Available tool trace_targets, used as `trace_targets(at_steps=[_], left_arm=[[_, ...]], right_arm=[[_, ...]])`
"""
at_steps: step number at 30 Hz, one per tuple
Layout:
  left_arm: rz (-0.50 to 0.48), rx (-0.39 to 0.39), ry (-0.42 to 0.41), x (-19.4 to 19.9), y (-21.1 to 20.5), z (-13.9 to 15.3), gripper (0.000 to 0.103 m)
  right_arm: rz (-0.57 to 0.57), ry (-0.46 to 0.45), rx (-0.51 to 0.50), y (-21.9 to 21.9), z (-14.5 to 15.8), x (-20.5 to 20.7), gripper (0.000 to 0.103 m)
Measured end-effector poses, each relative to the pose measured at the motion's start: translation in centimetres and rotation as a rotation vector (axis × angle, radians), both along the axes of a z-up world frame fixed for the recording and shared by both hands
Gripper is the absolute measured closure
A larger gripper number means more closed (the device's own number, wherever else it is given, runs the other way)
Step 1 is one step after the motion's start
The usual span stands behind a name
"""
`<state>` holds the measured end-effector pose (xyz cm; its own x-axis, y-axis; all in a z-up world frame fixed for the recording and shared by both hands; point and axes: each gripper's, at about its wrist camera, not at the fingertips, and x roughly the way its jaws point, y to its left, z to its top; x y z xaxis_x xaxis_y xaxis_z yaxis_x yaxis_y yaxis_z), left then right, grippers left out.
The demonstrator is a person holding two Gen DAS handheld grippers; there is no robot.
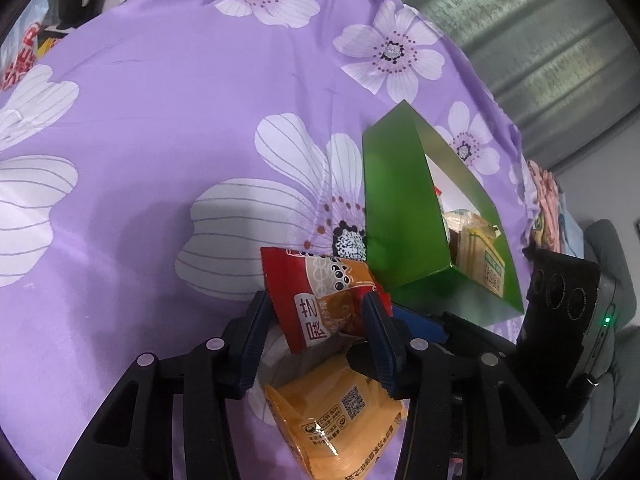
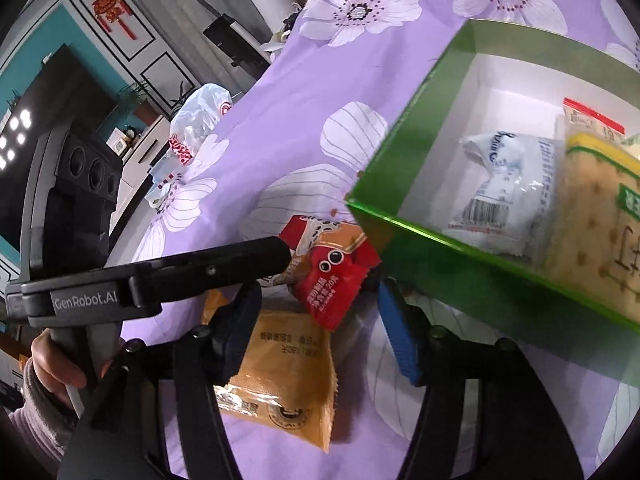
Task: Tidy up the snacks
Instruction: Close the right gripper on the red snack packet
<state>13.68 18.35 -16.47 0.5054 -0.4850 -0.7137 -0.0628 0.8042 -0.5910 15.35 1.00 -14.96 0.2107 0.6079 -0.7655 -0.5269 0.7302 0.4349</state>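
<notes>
My left gripper (image 1: pixel 316 312) is shut on a red snack packet (image 1: pixel 320 296) and holds it above the purple flowered cloth, just left of the green box (image 1: pixel 400 216). The packet also shows in the right wrist view (image 2: pixel 332 268), with the left gripper's arm (image 2: pixel 160 276) reaching in from the left. An orange snack packet (image 1: pixel 340 412) lies on the cloth below it and also shows in the right wrist view (image 2: pixel 288 372). My right gripper (image 2: pixel 320 320) is open and empty over the orange packet, its blue pad (image 2: pixel 400 336) near the box's corner. The green box (image 2: pixel 420 264) holds several snacks.
In the box lie a white packet (image 2: pixel 504 192), a cracker pack (image 2: pixel 592 216) and a red-topped bag (image 2: pixel 592 116). A plastic bag (image 2: pixel 200 120) sits at the cloth's far edge. The right gripper's body (image 1: pixel 568 312) stands to the right of the box. A corrugated metal wall (image 1: pixel 520 32) is behind the table.
</notes>
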Motion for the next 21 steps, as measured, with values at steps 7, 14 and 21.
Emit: trace_targets(at_steps=[7,14,21], left_arm=[[-0.003,0.011,0.022,0.2,0.0,-0.8,0.083],[-0.004,-0.02,0.005,-0.2,0.0,-0.9,0.084],[0.01,-0.036,-0.038,-1.5,0.6,0.7,0.084]], right_arm=[[0.016,-0.017,0.005,-0.1,-0.1,0.3,0.078],[0.043,-0.063,-0.014,0.2,0.6,0.3,0.087],[0.065,-0.098,0.014,0.3,2.2,-0.4,0.088]])
